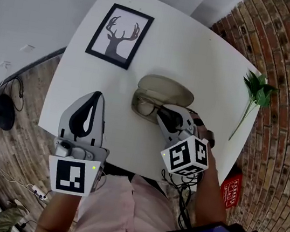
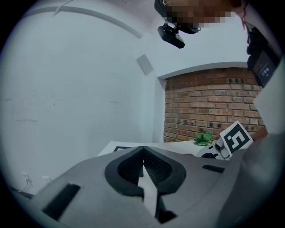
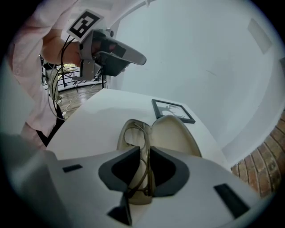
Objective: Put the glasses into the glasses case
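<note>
glasses [image 3: 134, 136] lie in open glasses case [image 1: 168, 92], mid-table [image 1: 213, 63] | right gripper [image 3: 146, 153] released, jaws loosely astride frame, case at its 12 o'clock | left gripper [image 2: 143, 153] clenched, empty, at case's 8 o'clock

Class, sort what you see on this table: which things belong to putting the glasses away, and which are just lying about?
Belongs to the job: glasses, in the open glasses case; right claw, open around them.
Just lying about: framed deer picture; leafy green sprig.
</note>
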The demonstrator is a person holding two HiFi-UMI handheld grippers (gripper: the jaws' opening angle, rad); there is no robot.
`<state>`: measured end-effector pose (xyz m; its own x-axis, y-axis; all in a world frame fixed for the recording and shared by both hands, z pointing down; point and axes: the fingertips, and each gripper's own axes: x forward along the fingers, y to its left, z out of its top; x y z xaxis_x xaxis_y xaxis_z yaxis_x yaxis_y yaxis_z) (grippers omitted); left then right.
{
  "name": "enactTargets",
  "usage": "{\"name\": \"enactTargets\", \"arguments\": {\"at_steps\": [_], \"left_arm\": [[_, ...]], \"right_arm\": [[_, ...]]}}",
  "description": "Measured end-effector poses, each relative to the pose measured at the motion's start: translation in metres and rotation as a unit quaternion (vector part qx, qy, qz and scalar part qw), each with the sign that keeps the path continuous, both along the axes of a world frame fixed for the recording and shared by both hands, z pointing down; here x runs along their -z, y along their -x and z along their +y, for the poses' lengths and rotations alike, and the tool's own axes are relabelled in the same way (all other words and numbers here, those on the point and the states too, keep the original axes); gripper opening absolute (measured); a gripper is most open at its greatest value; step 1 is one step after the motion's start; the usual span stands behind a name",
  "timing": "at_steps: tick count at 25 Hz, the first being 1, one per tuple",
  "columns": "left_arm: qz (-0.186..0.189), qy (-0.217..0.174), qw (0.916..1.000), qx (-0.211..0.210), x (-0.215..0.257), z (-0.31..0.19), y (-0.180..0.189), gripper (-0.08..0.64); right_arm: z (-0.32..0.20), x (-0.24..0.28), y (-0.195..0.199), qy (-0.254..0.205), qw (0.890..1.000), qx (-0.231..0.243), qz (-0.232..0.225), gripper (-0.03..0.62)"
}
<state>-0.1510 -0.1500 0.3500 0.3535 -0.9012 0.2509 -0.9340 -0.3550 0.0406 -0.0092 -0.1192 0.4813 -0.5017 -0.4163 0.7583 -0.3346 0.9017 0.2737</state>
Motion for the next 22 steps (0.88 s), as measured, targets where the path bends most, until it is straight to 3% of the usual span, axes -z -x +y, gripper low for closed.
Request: {"name": "enactTargets", "arguments": {"at_steps": [2,8,16,19,22], "left_arm": [[0.002,-0.012,0.9999,0.001,0.005,-0.003,-0.001,0.006],[-0.008,0.004,1.0000,-0.003,0.005,0.004,-0.005,0.006],[-0.006,-0.034,0.9993,-0.011,0.037,0.010,-0.018,0.005],[-0.005,-0.056,0.9983,-0.017,0.057,0.015,-0.025,0.006],[-0.001,-0.108,0.9937,-0.033,0.091,0.017,-0.035,0.006]], "right_arm": [[-0.003,0.005,0.000,-0.008,1.000,-0.005,-0.006,0.078],[-0.013,0.024,-0.006,-0.033,0.999,-0.030,-0.025,0.077],[-0.016,0.070,-0.017,-0.071,0.992,-0.074,-0.077,0.077],[-0.018,0.106,-0.023,-0.091,0.980,-0.116,-0.132,0.072],[-0.022,0.153,-0.031,-0.121,0.957,-0.165,-0.206,0.057]]}}
